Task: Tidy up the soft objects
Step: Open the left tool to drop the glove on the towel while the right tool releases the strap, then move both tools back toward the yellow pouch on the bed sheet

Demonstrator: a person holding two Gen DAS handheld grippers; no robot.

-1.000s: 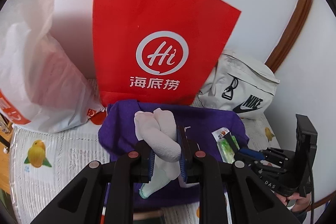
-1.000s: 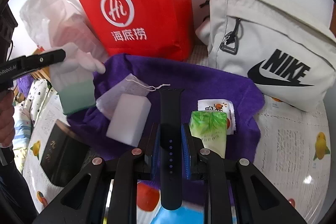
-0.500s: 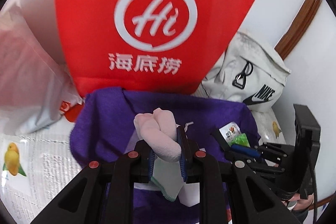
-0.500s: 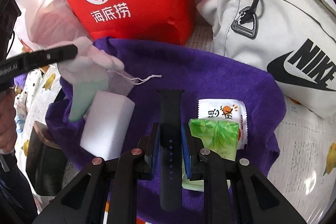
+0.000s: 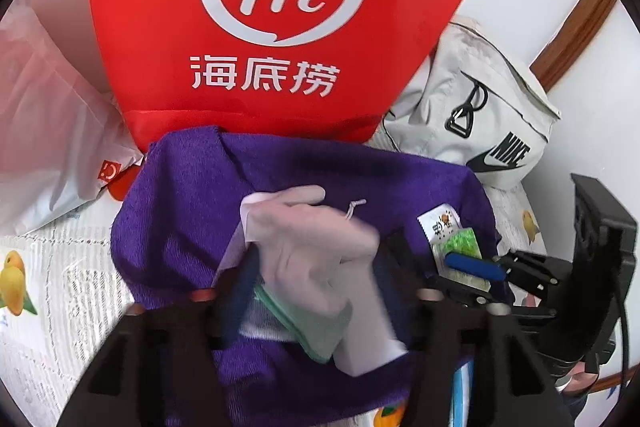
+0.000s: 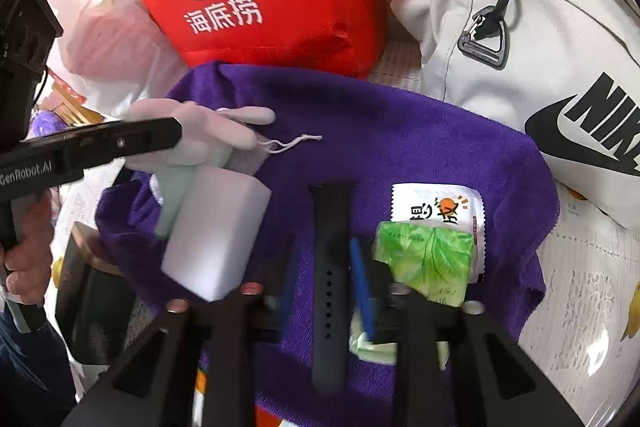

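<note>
Both grippers' jaws have spread wide since a second ago: left gripper [image 5: 316, 275] frees the sock [image 5: 308, 255], right gripper [image 6: 324, 267] the black strap [image 6: 330, 267], both on the purple towel [image 6: 400, 131]. At 12 o'clock, a red "Hi" bag [image 5: 280, 7]; at 2, a "NIKE" bag [image 6: 540, 47].

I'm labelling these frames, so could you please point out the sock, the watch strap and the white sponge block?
sock [image 5: 308, 251], left wrist view, pale bunched middle.
watch strap [image 6: 330, 267], right wrist view, mid-length.
white sponge block [image 6: 216, 231], right wrist view, top face.
</note>
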